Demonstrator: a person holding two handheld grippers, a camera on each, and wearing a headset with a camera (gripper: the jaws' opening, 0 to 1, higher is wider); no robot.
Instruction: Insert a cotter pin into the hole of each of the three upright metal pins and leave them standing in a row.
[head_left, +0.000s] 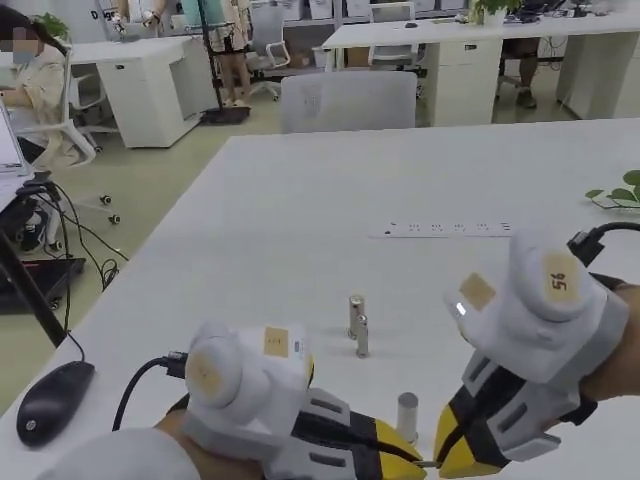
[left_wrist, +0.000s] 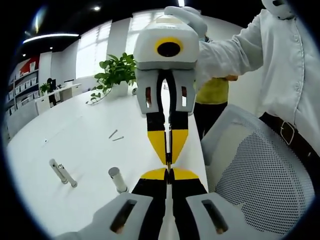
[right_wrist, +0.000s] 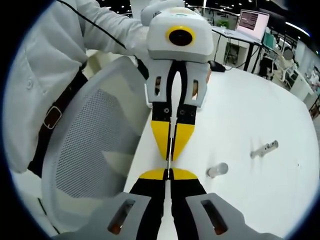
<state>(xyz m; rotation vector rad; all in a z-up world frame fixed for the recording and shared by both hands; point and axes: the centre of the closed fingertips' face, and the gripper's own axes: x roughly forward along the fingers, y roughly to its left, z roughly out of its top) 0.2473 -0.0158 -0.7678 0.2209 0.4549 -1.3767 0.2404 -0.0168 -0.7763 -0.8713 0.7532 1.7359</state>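
Three upright metal pins stand on the white table (head_left: 300, 220): two close together (head_left: 356, 314) (head_left: 362, 336) and a thicker one (head_left: 407, 414) nearer me. Low in the head view, my left gripper (head_left: 412, 458) and right gripper (head_left: 446, 462) meet tip to tip beside the thicker pin. A thin cotter pin (head_left: 428, 463) bridges the tips, and both grippers are shut on it. In the left gripper view, the cotter pin (left_wrist: 169, 150) runs from my left gripper (left_wrist: 169, 174) into the right gripper (left_wrist: 169, 161). The right gripper view shows my right gripper (right_wrist: 169, 173) against the left gripper (right_wrist: 170, 157).
Two spare cotter pins (left_wrist: 116, 135) lie farther out on the table. A power strip (head_left: 445, 229) lies beyond the pins, a plant (head_left: 620, 192) at the right edge, a mouse (head_left: 52, 400) at the left edge. A mesh chair (right_wrist: 90, 145) stands at the table's near edge.
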